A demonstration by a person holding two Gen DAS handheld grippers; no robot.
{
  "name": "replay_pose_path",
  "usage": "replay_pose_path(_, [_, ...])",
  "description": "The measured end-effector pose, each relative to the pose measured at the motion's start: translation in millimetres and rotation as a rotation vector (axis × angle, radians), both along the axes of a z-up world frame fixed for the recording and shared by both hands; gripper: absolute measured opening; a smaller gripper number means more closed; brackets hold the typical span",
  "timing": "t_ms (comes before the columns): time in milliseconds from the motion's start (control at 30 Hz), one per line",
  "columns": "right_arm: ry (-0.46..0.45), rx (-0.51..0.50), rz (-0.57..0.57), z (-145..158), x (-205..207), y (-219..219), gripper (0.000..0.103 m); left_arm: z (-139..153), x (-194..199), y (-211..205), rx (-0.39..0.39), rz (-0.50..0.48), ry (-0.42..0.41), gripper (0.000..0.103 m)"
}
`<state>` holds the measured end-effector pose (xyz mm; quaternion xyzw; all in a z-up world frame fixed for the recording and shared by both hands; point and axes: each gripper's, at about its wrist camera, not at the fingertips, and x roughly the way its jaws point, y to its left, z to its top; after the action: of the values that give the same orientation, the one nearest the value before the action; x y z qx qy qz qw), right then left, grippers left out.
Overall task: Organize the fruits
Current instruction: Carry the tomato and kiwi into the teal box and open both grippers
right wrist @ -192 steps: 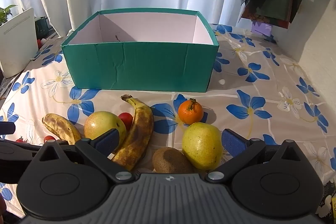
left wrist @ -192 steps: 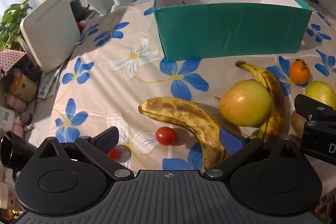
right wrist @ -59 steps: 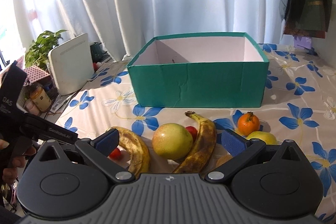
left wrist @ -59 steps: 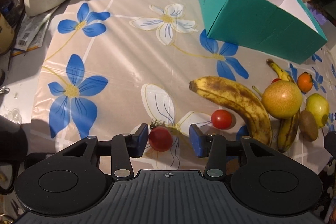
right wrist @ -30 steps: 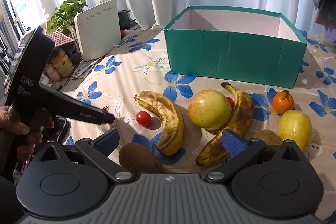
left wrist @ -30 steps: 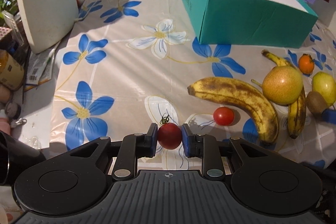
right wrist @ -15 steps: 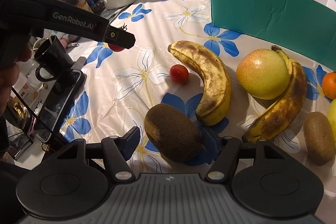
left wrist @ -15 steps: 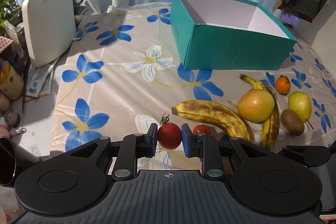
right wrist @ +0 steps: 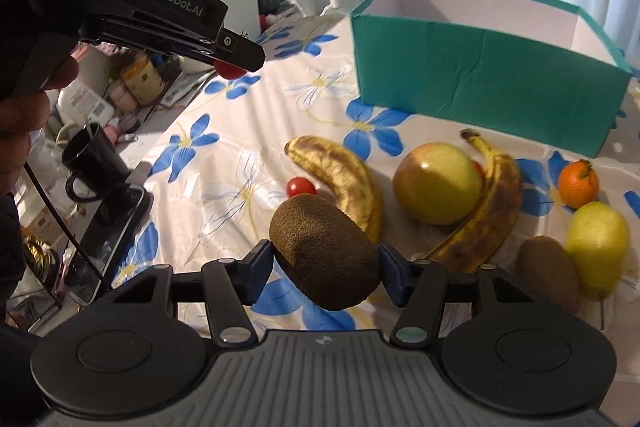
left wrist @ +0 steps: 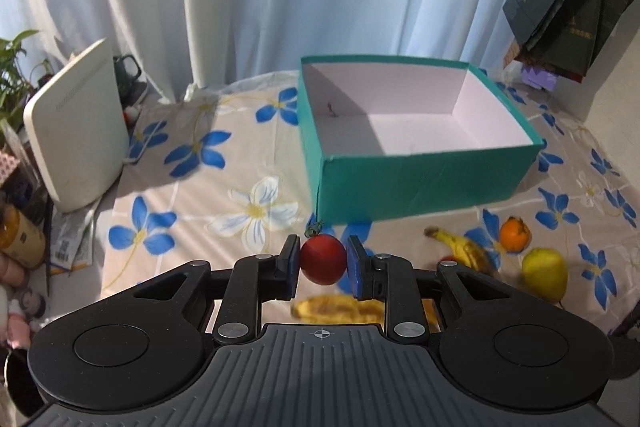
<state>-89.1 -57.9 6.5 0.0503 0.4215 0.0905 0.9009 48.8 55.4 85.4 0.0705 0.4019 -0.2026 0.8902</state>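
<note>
Tomato (left wrist: 323, 259) pinched in left tool (left wrist: 322, 261); kiwi (right wrist: 325, 258) between closing right tool (right wrist: 326, 273) pads.

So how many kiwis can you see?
2. One kiwi sits between the pads of the right gripper, whose jaws are closing. The other kiwi lies on the tablecloth beside the yellow pear. More could be hidden.

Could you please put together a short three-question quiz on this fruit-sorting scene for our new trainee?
1. True or false: the green box already holds fruit.
2. What does the left gripper hold? A) orange B) tomato C) pear
3. Fill in: the right gripper is closing around a ____.

Key: 1. False, it is empty. 2. B, the tomato. 3. Kiwi, between its jaws.
</note>
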Motion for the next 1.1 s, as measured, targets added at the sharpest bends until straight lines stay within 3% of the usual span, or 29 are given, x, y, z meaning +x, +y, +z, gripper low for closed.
replay_pose_path(233, [-0.096, -0.009, -0.175, 23, -16, -45, 0.057, 1, 64, -71, 0.037, 0.021, -0.041, 0.027])
replay_pose_path(467, [-0.157, -0.009, -0.321, 37, -29, -87, 0.057, -47, 120, -129, 0.141, 0.034, 0.020, 0.027])
replay_pose_path(733, [-0.186, -0.011, -0.427, 43, -33, -119, 0.057, -91, 144, -148, 0.197, 0.033, 0.127, 0.028])
replay_pose_path(900, [-0.210, -0.017, -0.456, 49, -27, -130, 0.057, -102, 153, -143, 0.200, 0.060, 0.180, 0.030])
replay_pose_path(933, [-0.216, -0.020, -0.458, 50, -24, -132, 0.057, -102, 154, -142, 0.189, 0.055, 0.182, 0.040])
replay_pose_path(967, [-0.223, -0.024, -0.460, 52, -21, -132, 0.057, -102, 154, -141, 0.180, 0.049, 0.189, 0.058])
replay_pose_path(1100, [-0.244, -0.032, -0.457, 58, -4, -138, 0.057, -84, 144, -136, 0.104, 0.040, 0.136, 0.077])
